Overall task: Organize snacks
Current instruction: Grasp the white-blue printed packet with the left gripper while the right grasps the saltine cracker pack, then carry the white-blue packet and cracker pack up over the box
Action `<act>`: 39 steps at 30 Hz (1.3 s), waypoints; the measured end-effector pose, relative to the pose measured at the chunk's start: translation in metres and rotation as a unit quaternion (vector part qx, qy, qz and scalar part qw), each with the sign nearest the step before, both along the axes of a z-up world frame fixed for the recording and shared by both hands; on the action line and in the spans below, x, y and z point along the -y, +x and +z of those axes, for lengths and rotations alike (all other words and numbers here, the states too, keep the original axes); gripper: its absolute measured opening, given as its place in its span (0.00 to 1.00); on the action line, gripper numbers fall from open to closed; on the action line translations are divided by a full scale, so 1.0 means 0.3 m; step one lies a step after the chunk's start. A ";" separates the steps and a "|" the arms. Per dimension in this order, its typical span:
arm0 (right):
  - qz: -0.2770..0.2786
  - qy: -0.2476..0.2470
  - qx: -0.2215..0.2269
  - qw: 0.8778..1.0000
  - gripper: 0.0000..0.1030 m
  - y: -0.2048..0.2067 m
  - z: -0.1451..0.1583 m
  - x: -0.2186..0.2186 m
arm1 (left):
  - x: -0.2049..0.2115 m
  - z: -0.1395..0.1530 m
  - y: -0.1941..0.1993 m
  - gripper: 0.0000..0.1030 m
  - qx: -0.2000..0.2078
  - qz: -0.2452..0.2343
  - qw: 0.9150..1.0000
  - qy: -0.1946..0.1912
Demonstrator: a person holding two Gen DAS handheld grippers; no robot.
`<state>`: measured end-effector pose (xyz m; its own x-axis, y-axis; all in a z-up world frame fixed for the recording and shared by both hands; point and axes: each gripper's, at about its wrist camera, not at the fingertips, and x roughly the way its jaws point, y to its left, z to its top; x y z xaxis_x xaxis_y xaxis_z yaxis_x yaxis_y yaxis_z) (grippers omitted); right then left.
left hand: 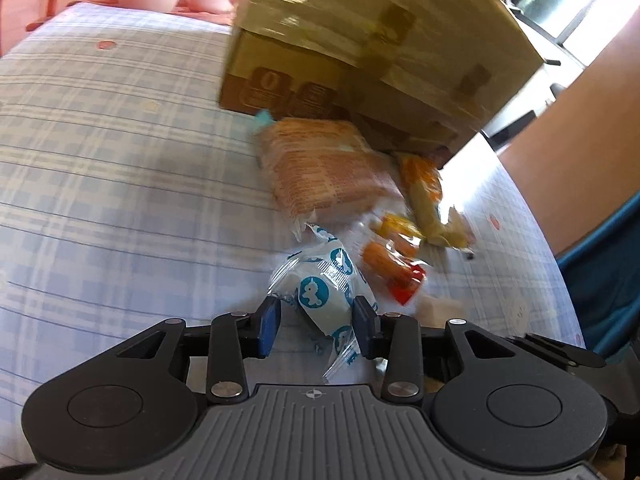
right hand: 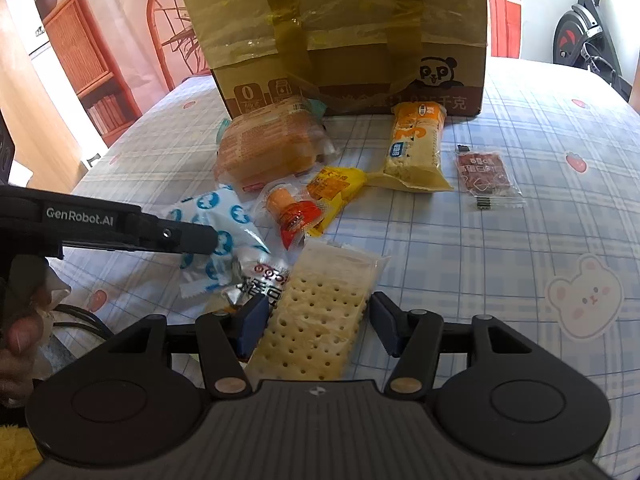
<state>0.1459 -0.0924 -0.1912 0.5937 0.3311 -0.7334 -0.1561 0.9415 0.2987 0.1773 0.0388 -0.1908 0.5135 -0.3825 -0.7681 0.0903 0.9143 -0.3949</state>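
The left gripper (left hand: pixel 316 320) is clamped on the white packet (left hand: pixel 324 292) with blue round prints, both pads against its crinkled sides, probably to lift it out of the heap. The right gripper (right hand: pixel 316 324) straddles the cracker packet (right hand: pixel 320 316), its jaws apart, the right pad clear of the wrapper. Both packets lie on the checked cloth (right hand: pixel 540 184), near the taped cardboard box (right hand: pixel 336 40) where the snacks likely belong.

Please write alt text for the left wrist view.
The left tongs close around a white-and-blue snack packet on a blue checked tablecloth. Behind lie more wrapped snacks beside a taped cardboard box.
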 end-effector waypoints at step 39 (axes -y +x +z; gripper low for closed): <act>-0.035 -0.018 0.015 0.999 0.53 0.007 -0.007 0.111 | -0.152 0.008 0.044 0.45 0.047 0.076 0.995 0.036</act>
<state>0.1481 -0.1257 -0.1935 0.6357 0.2619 -0.7262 -0.0986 0.9605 0.2601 0.1904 0.0844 -0.1884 0.6313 -0.2410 -0.7371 -0.0172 0.9459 -0.3240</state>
